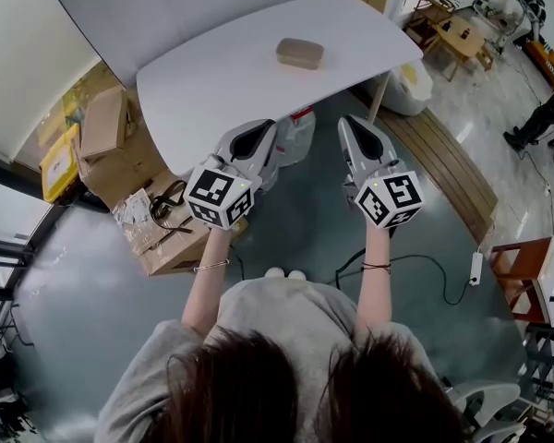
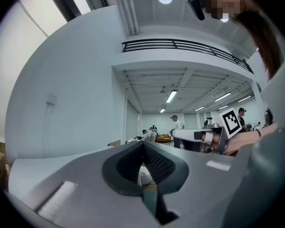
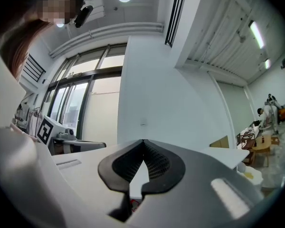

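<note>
I hold both grippers up side by side in front of a white table [image 1: 212, 81], and they touch nothing. My left gripper [image 1: 261, 129] points at the table's near edge. Its jaws meet at the tip [image 2: 143, 144] with nothing between them. My right gripper [image 1: 353, 121] is level with it, a little to the right, and its jaws [image 3: 143, 141] are also closed and empty. A tan oblong block [image 1: 299, 53] lies on the far part of the table, well beyond both grippers. Each gripper view shows the other gripper off to the side.
Cardboard boxes [image 1: 106, 123] and an open box of cables [image 1: 162, 229] stand on the floor at left. A clear plastic jug [image 1: 297, 137] sits under the table edge. A white bag [image 1: 411, 86], a wooden bench [image 1: 452, 169] and a power strip [image 1: 475, 268] lie at right.
</note>
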{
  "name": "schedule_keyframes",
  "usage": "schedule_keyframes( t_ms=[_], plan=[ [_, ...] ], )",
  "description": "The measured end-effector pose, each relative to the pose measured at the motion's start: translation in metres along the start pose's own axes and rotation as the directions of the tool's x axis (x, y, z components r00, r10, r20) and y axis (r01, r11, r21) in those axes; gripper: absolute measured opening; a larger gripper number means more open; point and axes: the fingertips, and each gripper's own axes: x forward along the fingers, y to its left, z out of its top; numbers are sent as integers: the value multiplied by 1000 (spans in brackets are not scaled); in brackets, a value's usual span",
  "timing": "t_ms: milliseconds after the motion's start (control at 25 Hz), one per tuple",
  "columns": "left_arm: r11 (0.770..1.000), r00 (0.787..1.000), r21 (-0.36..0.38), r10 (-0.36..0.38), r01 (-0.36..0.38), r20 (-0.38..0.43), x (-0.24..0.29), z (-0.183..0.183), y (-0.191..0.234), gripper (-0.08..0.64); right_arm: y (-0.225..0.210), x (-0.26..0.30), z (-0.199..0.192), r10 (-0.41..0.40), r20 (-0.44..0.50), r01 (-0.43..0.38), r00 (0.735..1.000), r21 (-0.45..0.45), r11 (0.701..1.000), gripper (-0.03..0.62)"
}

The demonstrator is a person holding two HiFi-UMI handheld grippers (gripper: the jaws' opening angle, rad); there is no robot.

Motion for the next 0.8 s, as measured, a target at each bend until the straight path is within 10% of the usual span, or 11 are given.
schedule_keyframes(
  t_ms=[800],
  plan=[
    [996,996,-21,84,-84,-32,41,-19,18,-11,-50,33,-16,38,-22,-37,999,45,998,12]
  ],
)
